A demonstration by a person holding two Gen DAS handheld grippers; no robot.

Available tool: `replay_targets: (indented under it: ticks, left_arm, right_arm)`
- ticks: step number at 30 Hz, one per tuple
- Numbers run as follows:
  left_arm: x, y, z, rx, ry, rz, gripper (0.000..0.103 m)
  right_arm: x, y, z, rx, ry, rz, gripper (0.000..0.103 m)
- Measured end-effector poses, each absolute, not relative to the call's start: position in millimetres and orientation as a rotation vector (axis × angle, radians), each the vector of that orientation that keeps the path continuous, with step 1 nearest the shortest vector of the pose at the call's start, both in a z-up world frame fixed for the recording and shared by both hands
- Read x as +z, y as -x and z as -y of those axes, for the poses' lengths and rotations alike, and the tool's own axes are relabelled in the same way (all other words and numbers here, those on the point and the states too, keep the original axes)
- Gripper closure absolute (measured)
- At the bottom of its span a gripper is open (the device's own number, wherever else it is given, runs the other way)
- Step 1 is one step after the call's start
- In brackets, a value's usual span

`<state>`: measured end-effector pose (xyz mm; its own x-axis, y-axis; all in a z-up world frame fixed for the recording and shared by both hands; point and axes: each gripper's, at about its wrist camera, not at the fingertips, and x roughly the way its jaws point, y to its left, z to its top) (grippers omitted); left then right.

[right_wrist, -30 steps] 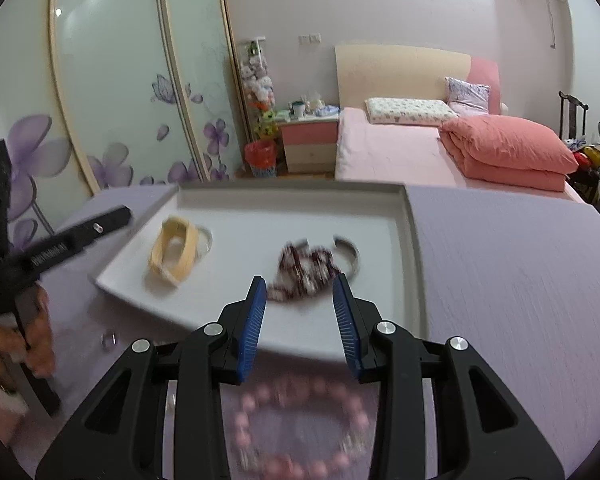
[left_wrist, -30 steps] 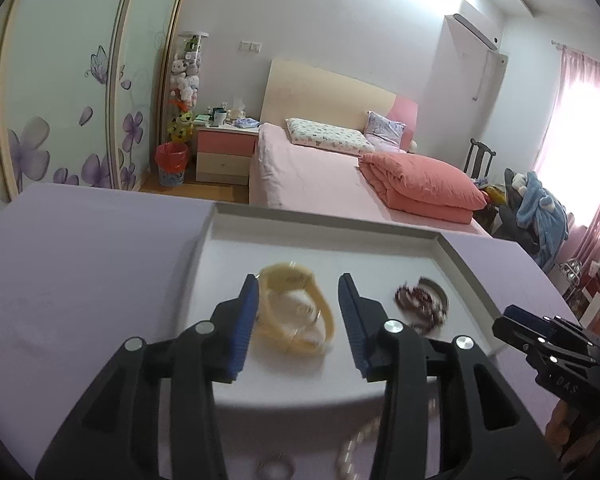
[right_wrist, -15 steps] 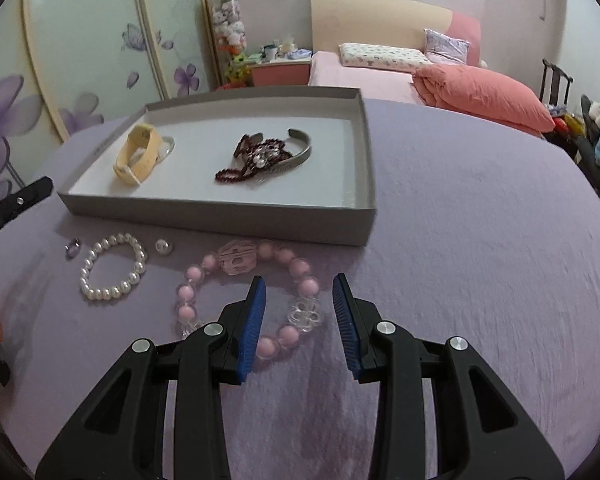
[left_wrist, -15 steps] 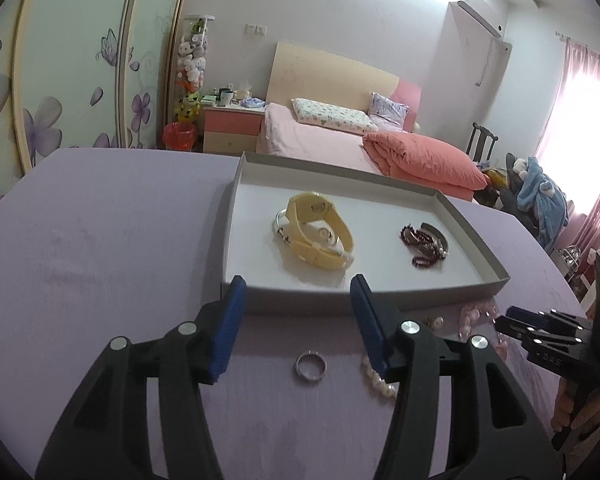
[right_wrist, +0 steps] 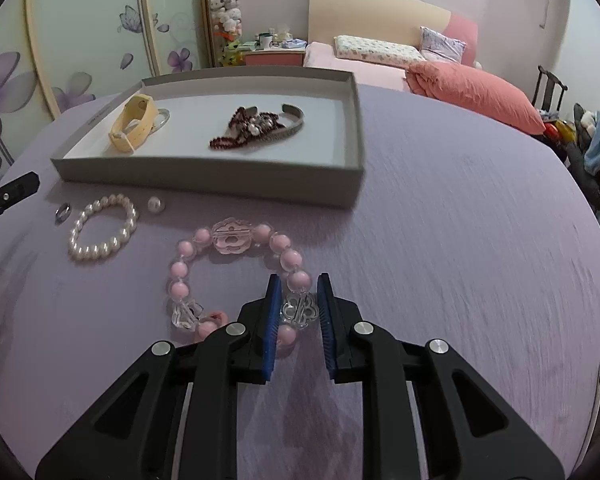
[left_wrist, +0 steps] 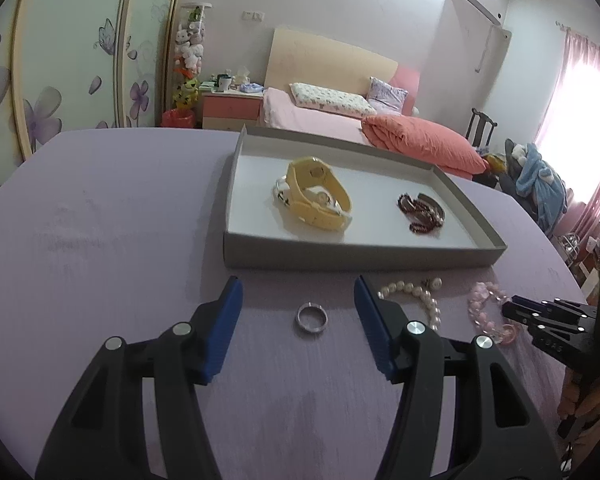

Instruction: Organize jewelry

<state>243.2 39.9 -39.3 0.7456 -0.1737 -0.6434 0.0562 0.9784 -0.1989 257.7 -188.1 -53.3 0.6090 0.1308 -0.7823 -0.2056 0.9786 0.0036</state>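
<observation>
A grey tray (left_wrist: 340,255) (right_wrist: 204,178) on the purple table holds a yellow watch (left_wrist: 320,196) (right_wrist: 134,122) and a dark red bead string with a metal bangle (left_wrist: 420,208) (right_wrist: 256,126). In front of the tray lie a silver ring (left_wrist: 311,317) (right_wrist: 63,213), a white pearl bracelet (left_wrist: 414,298) (right_wrist: 102,230), a loose pearl (right_wrist: 155,204) and a pink bead bracelet (right_wrist: 236,276) (left_wrist: 488,312). My left gripper (left_wrist: 298,300) is open with the ring between its fingers. My right gripper (right_wrist: 298,300) is partly closed around the pink bracelet's clear charm, jaws astride it.
The table's far edge drops off toward a bedroom with a bed (left_wrist: 340,116) and wardrobe doors (left_wrist: 72,52). The right gripper also shows at the right edge of the left wrist view (left_wrist: 556,320).
Both grippers pulled back from the tray and came down to the table in front of it. The left one now frames the ring; the right one has narrowed around the pink bracelet.
</observation>
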Motion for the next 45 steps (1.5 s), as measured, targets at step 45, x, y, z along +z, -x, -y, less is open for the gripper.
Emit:
replay_targets:
  ticks: [45]
  left_arm:
    - [-65, -258, -10, -0.156, 0.046, -0.876, 0.054]
  right_arm:
    - [-55, -231, 208, 0.140, 0.002, -0.893, 0.083]
